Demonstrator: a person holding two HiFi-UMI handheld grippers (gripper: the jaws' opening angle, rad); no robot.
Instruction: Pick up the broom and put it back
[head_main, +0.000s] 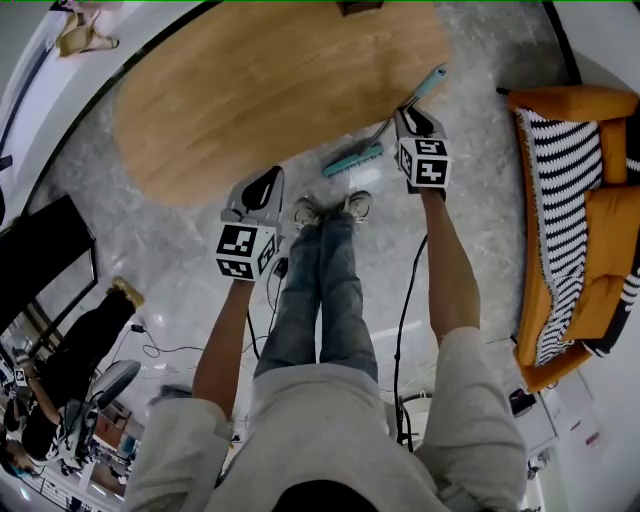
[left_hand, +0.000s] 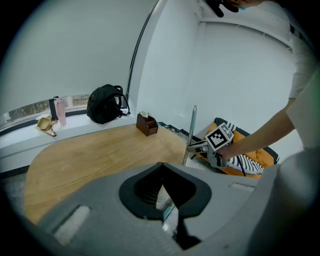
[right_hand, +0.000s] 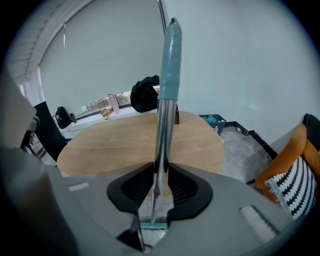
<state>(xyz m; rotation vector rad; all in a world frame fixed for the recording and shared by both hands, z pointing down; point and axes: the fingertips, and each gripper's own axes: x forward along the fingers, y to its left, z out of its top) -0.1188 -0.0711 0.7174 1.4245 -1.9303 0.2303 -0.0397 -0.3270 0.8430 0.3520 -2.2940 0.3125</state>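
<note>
The broom stands nearly upright, its teal head (head_main: 352, 160) on the floor just ahead of the person's shoes and its teal grip (head_main: 432, 82) leaning toward the table's edge. My right gripper (head_main: 409, 114) is shut on the broom's metal pole (right_hand: 162, 130), which runs up between the pads to the teal grip (right_hand: 170, 60); the head (right_hand: 152, 226) shows below the jaws. My left gripper (head_main: 268, 181) hovers to the left of the broom, apart from it. Its jaws (left_hand: 163, 175) meet at the tips with nothing between them. From there I see the pole (left_hand: 190, 134) held by the right gripper (left_hand: 200, 146).
A large oval wooden table (head_main: 270, 90) stands just beyond the broom, with a small wooden box (left_hand: 146, 123) on it and a black backpack (left_hand: 105, 103) on the ledge behind. An orange sofa with a striped cushion (head_main: 580, 220) is at the right. Cables (head_main: 400, 330) trail on the floor.
</note>
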